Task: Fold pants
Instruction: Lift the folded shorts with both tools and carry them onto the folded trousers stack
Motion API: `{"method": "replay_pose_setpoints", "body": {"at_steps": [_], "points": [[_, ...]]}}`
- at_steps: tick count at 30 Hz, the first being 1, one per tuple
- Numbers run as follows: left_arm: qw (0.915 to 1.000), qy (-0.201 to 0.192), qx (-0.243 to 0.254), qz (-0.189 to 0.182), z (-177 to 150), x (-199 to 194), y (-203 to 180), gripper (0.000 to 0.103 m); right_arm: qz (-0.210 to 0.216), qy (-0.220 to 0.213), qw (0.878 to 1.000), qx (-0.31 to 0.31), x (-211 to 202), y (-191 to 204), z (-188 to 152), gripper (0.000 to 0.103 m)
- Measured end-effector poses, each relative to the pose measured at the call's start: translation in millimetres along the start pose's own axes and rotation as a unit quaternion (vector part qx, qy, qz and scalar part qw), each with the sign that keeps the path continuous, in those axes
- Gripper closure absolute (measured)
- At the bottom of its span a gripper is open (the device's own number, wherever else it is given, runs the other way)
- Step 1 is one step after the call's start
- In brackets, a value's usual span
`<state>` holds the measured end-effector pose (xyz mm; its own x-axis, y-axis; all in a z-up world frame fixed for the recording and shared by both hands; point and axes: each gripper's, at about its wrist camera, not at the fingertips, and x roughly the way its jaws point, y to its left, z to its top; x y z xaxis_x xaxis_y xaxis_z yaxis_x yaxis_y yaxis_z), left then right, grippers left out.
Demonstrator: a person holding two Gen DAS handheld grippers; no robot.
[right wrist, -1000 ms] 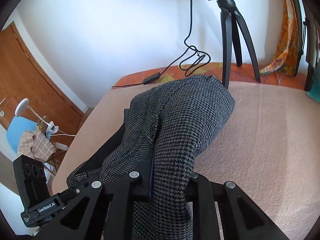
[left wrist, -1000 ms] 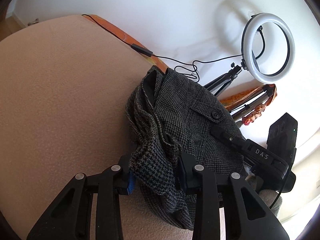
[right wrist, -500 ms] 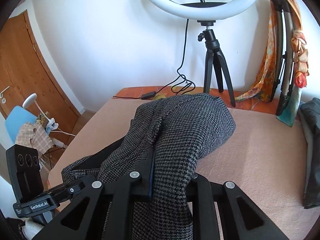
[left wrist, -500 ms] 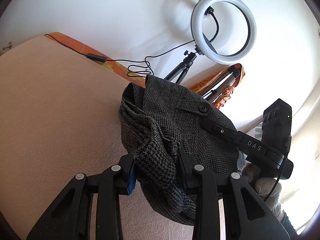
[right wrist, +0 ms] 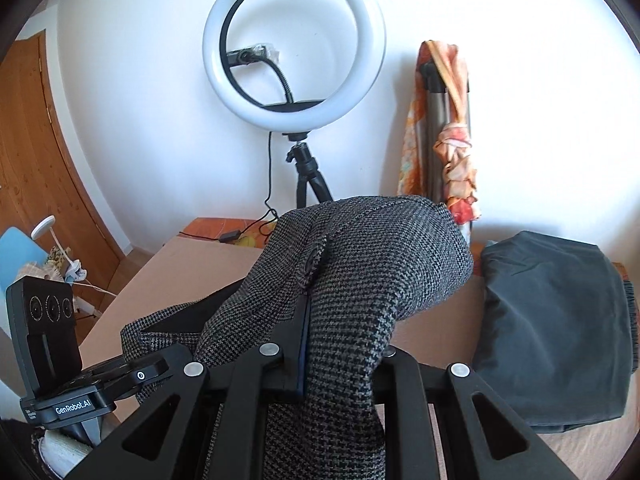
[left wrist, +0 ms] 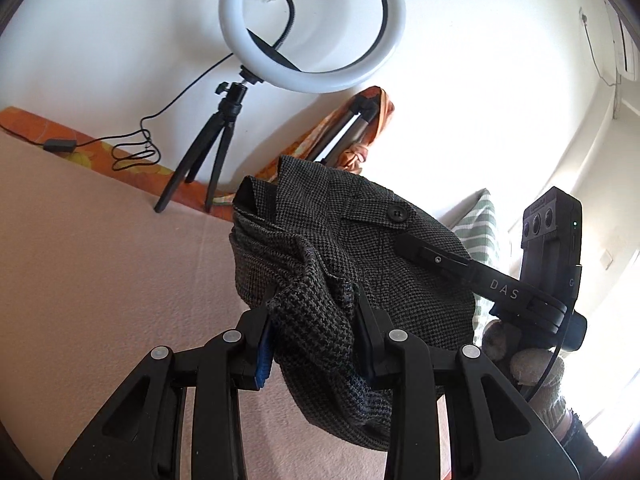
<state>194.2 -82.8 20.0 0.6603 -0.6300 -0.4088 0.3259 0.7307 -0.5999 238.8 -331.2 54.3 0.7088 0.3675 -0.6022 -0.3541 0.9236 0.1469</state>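
Pants up in the air, mid-fold

Left tongs [left wrist: 316, 316] and right tongs [right wrist: 340, 344] each pinch the grey pants [left wrist: 360, 248], spreading them apart.

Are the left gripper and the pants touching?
Touching. The left wrist view shows the left gripper clamping a bunch of the pants between both its fingers.

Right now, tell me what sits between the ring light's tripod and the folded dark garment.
In the right wrist view, a cloth-draped stand leans on the wall between the tripod and dark garment.
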Motion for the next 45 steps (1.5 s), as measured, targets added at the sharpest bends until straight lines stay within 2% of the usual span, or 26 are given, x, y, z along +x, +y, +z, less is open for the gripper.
{"method": "replay_pose_setpoints", "body": {"at_steps": [12, 20, 24, 28, 32, 36, 38, 40, 41, 43, 45], "points": [[0.9972, 0.009, 0.065, -0.035, 6, 90, -84, 0.072, -0.084, -0.027, 0.996, -0.025, -41, -96, 26, 0.089], [0.9962, 0.014, 0.077, -0.038, 4, 153, -116, 0.072, -0.114, -0.028, 0.992, -0.049, -34, -152, 47, 0.089], [0.9965, 0.026, 0.072, -0.034, -2, 185, -118, 0.072, -0.119, -0.025, 0.991, -0.057, -21, -179, 45, 0.089], [0.9963, 0.041, 0.072, -0.022, -14, 216, -116, 0.072, -0.106, -0.015, 0.993, -0.048, -2, -209, 36, 0.089], [0.9965, 0.066, 0.051, -0.008, -29, 235, -107, 0.072, -0.081, -0.002, 0.997, -0.019, 19, -240, 20, 0.089], [0.9952, 0.085, 0.049, 0.001, -41, 235, -102, 0.072, -0.052, 0.014, 0.998, 0.039, 29, -272, 0, 0.088], [0.9953, 0.092, 0.030, 0.001, -43, 231, -95, 0.072, -0.030, 0.027, 0.995, 0.095, 29, -292, -5, 0.083], [0.9947, 0.103, 0.007, 0.000, -43, 226, -88, 0.072, -0.023, 0.035, 0.987, 0.154, 27, -309, -11, 0.061], [0.9941, 0.108, 0.002, 0.000, -44, 223, -86, 0.072, -0.026, 0.037, 0.984, 0.173, 26, -314, -13, 0.056], [0.9933, 0.115, 0.005, 0.006, -45, 219, -85, 0.071, -0.044, 0.039, 0.982, 0.181, 23, -316, -17, 0.048], [0.9926, 0.120, 0.009, 0.013, -46, 216, -82, 0.070, -0.067, 0.040, 0.981, 0.179, 21, -313, -19, 0.046]]}}
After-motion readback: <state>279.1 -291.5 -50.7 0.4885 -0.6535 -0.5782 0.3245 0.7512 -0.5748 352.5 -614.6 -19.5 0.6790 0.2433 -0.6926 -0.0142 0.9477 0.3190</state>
